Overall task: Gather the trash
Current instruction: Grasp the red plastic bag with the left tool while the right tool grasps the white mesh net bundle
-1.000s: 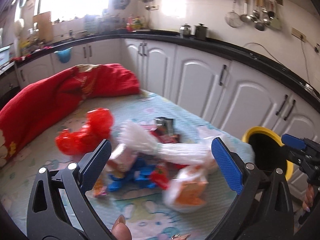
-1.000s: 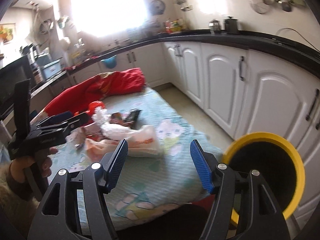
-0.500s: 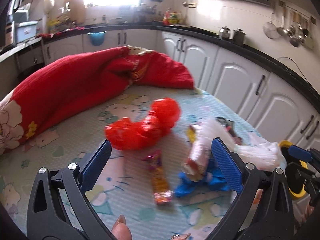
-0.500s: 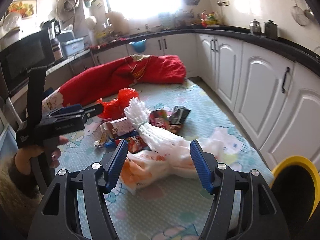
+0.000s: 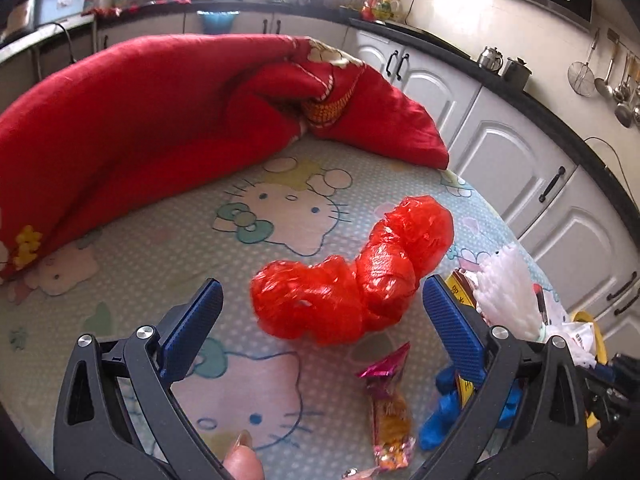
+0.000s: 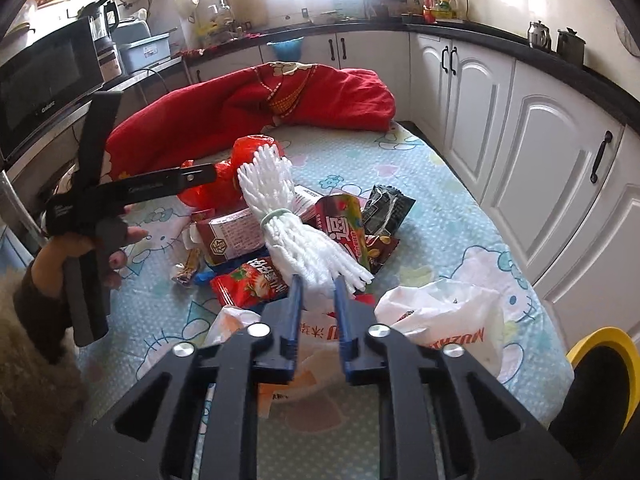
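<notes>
A crumpled red plastic bag (image 5: 352, 280) lies on the Hello Kitty sheet (image 5: 280, 200), between the open jaws of my left gripper (image 5: 320, 312), which is empty. My right gripper (image 6: 316, 284) has closed on the near end of a white foam net sleeve (image 6: 296, 236) that lies over a pile of snack wrappers (image 6: 248, 284). The left gripper also shows in the right wrist view (image 6: 200, 176), beside the red bag (image 6: 224, 180). A white plastic bag (image 6: 440, 316) lies to the right. A yellow-rimmed bin (image 6: 600, 384) stands at the bed's near right corner.
A red quilt (image 5: 160, 120) is bunched along the far side of the bed. A candy wrapper (image 5: 388, 400) and blue plastic (image 5: 440, 420) lie near my left gripper. White cabinets (image 6: 540, 140) run close along the right side.
My left gripper swung left and moved in over the red bag. My right gripper turned from the bin to the pile and closed on the white foam net.
</notes>
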Demonstrator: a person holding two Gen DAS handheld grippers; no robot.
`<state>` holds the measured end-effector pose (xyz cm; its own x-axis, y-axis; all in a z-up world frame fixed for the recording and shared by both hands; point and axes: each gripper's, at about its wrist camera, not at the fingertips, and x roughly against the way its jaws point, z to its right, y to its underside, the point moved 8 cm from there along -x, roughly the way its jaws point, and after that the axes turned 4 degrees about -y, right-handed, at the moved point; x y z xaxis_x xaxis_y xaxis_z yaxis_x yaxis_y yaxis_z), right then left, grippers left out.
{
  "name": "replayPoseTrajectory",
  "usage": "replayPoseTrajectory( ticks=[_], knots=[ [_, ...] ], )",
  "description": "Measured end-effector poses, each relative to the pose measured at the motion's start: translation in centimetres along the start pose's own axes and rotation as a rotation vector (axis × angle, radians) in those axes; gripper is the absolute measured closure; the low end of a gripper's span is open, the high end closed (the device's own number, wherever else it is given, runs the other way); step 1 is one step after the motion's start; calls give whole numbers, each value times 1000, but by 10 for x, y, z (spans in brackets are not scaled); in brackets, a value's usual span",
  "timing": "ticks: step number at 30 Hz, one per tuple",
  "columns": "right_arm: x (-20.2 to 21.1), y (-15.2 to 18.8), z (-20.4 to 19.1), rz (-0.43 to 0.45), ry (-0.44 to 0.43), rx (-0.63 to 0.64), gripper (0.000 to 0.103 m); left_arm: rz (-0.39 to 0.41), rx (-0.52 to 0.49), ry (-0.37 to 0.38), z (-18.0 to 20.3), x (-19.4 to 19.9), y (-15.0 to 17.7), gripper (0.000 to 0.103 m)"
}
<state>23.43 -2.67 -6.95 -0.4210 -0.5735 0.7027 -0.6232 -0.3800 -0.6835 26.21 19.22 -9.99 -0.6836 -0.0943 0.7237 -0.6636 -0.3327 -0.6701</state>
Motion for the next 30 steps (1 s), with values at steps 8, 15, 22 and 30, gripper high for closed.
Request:
replayPoseTrajectory(
  ticks=[8, 15, 22, 30],
  knots=[
    [11, -5, -7, 44, -24, -5, 95, -34, -9, 43, 13, -13, 4, 46],
    [23, -11, -12, 85, -32, -15, 95, -7, -34, 56, 19, -3, 4, 82],
    [37, -12, -12, 119, -34, -30, 95, 56, -1, 51, 16, 20, -1, 84],
    [58, -11, -2, 161, -20, -56, 95, 129, -14, 77, 36, 60, -8, 84]
  ],
)
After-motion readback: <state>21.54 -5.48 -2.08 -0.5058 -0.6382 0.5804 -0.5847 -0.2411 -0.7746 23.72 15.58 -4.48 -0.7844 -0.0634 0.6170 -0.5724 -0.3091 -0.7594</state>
